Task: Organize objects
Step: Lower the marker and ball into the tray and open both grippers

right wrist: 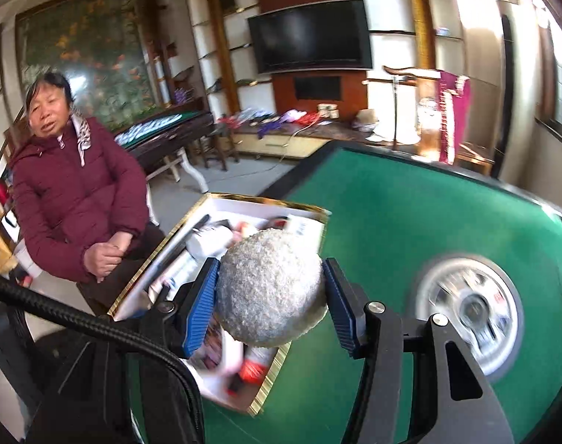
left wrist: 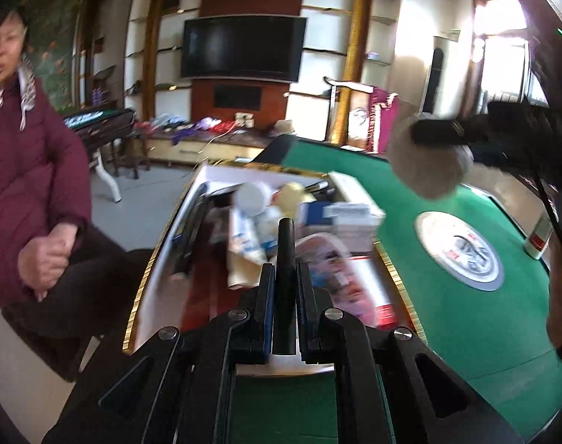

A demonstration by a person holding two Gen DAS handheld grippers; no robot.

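Note:
My left gripper (left wrist: 285, 277) is shut on a slim black stick-like object (left wrist: 285, 259) that stands upright between its pads, above a gold-rimmed white box (left wrist: 162, 244) full of bottles, tubes and packets. My right gripper (right wrist: 271, 288) is shut on a fuzzy grey-white ball (right wrist: 270, 288), held over the near right corner of the same box (right wrist: 222, 203). In the left wrist view that ball (left wrist: 429, 170) hangs at the upper right, over the green table, with the right gripper's fingers (left wrist: 440, 131) across it.
The box lies on a green felt table (right wrist: 410, 214) with a round silver centre plate (right wrist: 469, 303). A small white and red box (left wrist: 538, 238) stands near the table's right edge. A seated person in a maroon jacket (right wrist: 77, 199) is close to the left of the box.

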